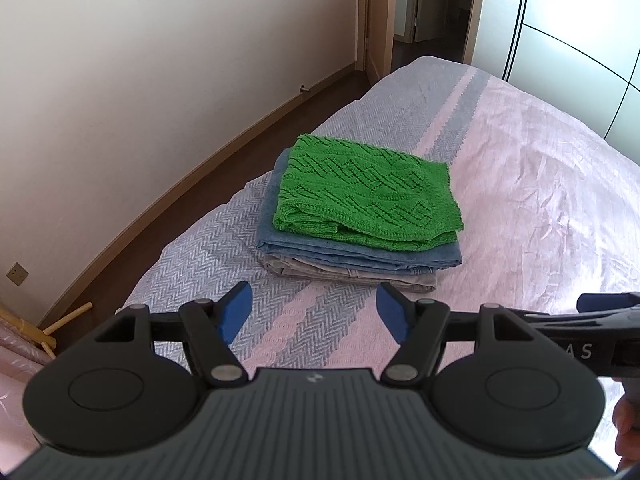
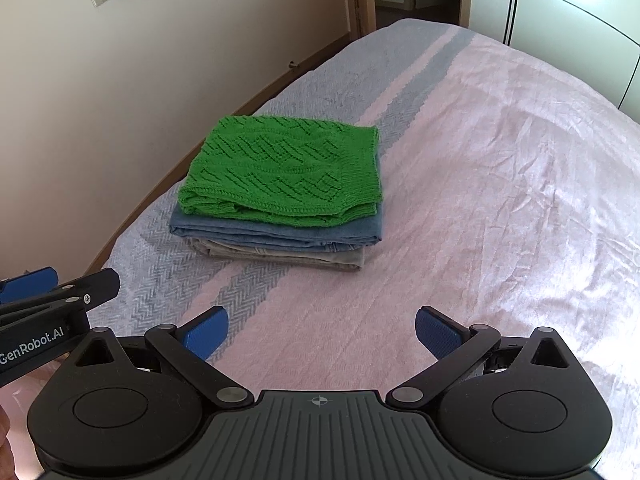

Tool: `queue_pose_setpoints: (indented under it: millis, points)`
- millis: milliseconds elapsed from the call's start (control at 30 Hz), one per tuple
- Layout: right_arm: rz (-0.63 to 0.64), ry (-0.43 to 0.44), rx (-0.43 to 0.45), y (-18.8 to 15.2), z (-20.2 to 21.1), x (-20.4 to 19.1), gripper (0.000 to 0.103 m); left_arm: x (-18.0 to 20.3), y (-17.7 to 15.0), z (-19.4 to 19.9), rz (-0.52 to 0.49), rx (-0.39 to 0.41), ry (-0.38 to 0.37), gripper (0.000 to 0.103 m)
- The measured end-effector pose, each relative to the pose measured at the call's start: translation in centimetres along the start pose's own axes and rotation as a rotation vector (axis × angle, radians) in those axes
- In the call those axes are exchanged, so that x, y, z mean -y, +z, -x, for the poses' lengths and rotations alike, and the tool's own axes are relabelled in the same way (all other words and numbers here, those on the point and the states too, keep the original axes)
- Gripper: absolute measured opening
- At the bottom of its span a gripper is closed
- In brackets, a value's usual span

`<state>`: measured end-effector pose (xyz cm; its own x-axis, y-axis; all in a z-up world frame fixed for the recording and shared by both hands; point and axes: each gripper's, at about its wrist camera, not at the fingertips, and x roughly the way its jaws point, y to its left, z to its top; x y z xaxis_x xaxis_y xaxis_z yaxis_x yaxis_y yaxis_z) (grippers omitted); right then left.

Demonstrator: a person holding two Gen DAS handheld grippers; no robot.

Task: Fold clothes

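A folded green openwork knitted sweater (image 1: 368, 192) is seen atop folded blue denim (image 1: 360, 254) and a beige garment (image 1: 360, 278), stacked on the pink-and-grey woven bedspread (image 1: 540, 200). The left gripper (image 1: 315, 312) and right gripper (image 2: 320, 330) are held wide open, empty, near the stack.

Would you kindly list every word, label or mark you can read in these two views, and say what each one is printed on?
"GenRobot.AI": white lettering on the side of the left gripper, seen in the right wrist view.
"AS": the end of a cut-off white word on the right gripper, seen in the left wrist view; the rest is out of sight.
Small emblems on both gripper bodies are symbols, not letters.
The folded clothes show no readable text.
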<state>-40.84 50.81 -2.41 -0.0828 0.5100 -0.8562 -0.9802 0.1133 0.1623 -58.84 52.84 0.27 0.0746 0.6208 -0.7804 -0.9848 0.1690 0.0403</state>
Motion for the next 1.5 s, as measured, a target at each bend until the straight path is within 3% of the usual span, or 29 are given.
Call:
queue_pose_setpoints:
  millis: [900,1500]
  points:
    - [0.005,0.023,-0.03,1.3,-1.9,1.4,0.102,1.2,0.9,-1.2,0.011,-0.011,0.028,0.065]
    - [0.014,0.039,-0.016,1.1,-1.0,1.3,0.102,1.9,1.2,-0.3,0.013,0.016,0.05,0.065]
